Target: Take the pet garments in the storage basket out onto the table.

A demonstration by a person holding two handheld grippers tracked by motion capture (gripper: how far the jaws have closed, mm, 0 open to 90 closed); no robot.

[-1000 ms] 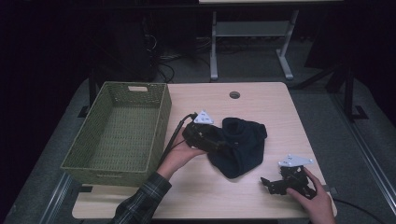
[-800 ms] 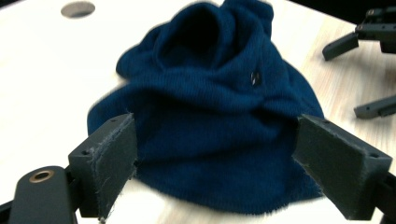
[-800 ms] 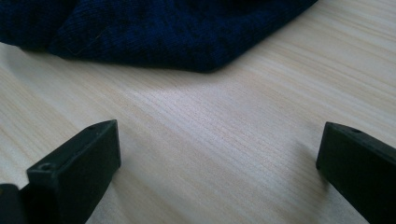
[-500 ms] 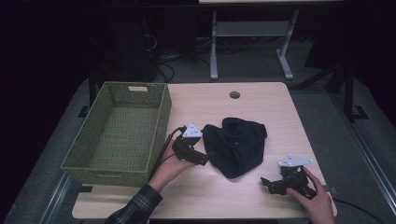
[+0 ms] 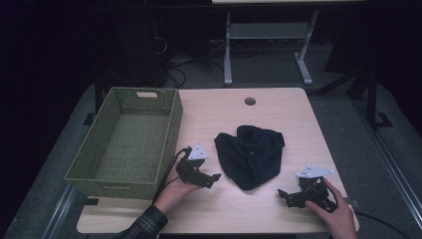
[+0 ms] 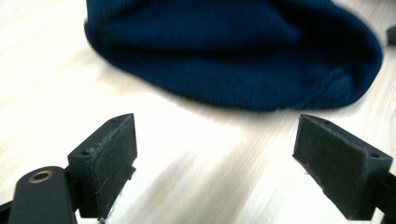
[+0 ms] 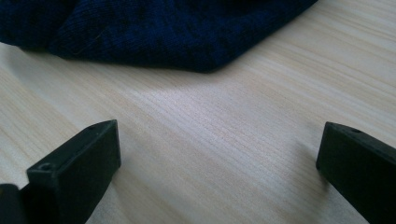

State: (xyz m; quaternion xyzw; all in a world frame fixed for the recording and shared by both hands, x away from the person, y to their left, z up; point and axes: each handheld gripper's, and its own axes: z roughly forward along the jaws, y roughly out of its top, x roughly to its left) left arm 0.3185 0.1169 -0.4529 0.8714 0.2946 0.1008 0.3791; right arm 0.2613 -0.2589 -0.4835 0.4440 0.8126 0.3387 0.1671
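Two hand-held grippers flank a dark blue knit garment (image 5: pixel 251 155) lying crumpled on a pale wooden table (image 5: pixel 278 219). The left gripper (image 5: pixel 211 178) rests low over the tabletop with its jaws spread wide and nothing between them; in the left gripper view the cloth (image 6: pixel 233 51) lies just ahead of the fingertips, apart from both pads (image 6: pixel 114 161). The right gripper (image 5: pixel 286 196) likewise stands released and empty, its jaws parted over bare wood; in the right gripper view the nearest fold of the garment (image 7: pixel 154 32) lies ahead and to the left of the jaw line, near but not touching. A woven green basket (image 5: pixel 82 167) stands empty just behind and to the outer side of the left gripper, and seems the likely destination.

Risks, as judged from this arrangement: the pads sit close to the table, so a closing stroke made too low may scrape the wood and pinch only a thin outer fold, letting the bulk sag or slip on lifting. The garment's layering is hard to read in the dim high view; a grasp on one loose layer could unfold the heap and drag it. A trailing edge might also catch the basket rim during transfer.
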